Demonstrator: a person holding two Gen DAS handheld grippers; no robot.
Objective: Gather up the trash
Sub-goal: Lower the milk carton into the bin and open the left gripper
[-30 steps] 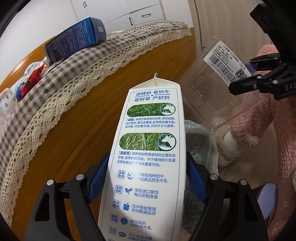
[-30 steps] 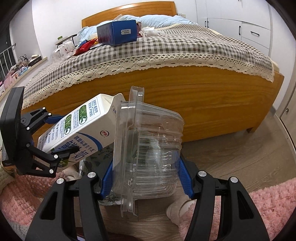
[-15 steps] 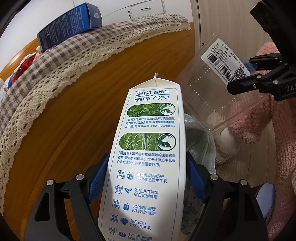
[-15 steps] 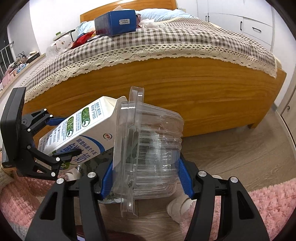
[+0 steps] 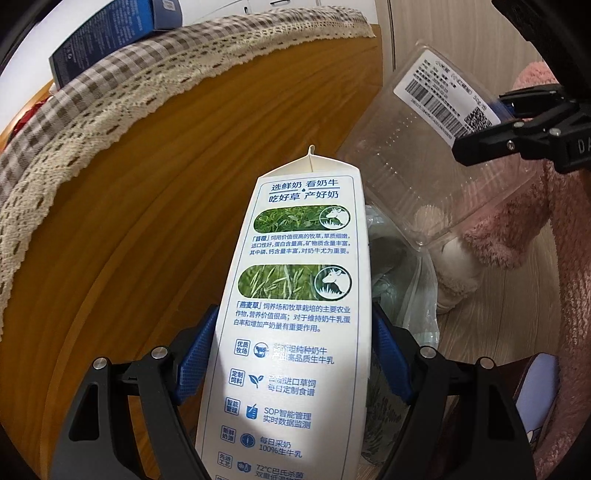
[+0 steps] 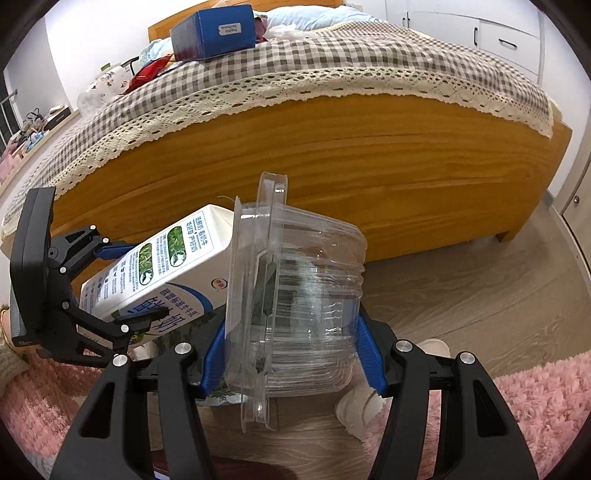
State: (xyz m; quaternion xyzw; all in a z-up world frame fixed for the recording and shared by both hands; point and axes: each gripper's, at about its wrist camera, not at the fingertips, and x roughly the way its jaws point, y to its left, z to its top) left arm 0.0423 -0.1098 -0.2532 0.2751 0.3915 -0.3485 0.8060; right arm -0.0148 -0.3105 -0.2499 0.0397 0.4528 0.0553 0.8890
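Observation:
A white milk carton (image 5: pixel 295 314) with blue print and green pictures sits between the blue pads of my left gripper (image 5: pixel 293 354), which is shut on it. The carton tilts down over a translucent plastic bag (image 5: pixel 402 280) on the floor. My right gripper (image 6: pixel 291 360) is shut on a clear plastic clamshell box (image 6: pixel 306 314) with a barcode label. In the right wrist view the carton (image 6: pixel 166 273) and left gripper (image 6: pixel 127 286) are close on the left, the carton's top touching or just behind the box's rim. In the left wrist view the box (image 5: pixel 417 177) hangs at upper right in the right gripper (image 5: pixel 506 118).
A wooden bed frame (image 6: pixel 332 166) with a checked, lace-edged cover stands right behind. A blue box (image 6: pixel 214 31) and other items lie on the bed. A pink fluffy rug (image 6: pixel 535 398) and a pale slipper (image 6: pixel 369 402) are on the wood floor; white cupboards stand at the far right.
My left gripper has sunk with the carton toward the bag, so the bed edge sits higher in its view. The right gripper keeps its hold on the clear box, barely moved.

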